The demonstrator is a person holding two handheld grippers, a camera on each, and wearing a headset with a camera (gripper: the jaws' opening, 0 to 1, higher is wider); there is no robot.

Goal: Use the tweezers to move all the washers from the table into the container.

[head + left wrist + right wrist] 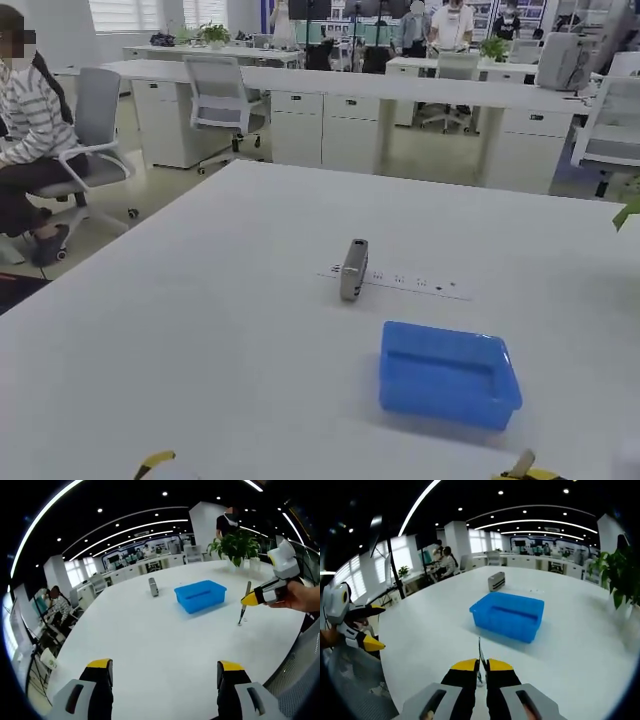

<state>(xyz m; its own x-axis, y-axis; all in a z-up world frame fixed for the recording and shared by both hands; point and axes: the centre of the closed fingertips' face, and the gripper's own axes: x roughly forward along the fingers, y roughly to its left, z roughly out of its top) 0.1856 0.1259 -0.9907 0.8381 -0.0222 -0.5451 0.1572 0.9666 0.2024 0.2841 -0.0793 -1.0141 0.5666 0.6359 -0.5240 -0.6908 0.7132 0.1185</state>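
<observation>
The blue container (450, 375) stands open on the white table (200, 320), right of the middle. My right gripper (480, 666) is shut on thin metal tweezers (481, 656) that point toward the container (507, 614). In the left gripper view the tweezers (244, 604) hang from the right gripper (257, 597) with their tip down on the table, right of the container (200, 595). My left gripper (165, 672) is open with nothing between its fingers, low over the near table. I cannot make out any washers.
A small grey device (353, 268) stands by an inset power strip (400, 280) behind the container. A potted plant (235, 545) sits at the table's far right end. Office chairs, desks and people are beyond the table.
</observation>
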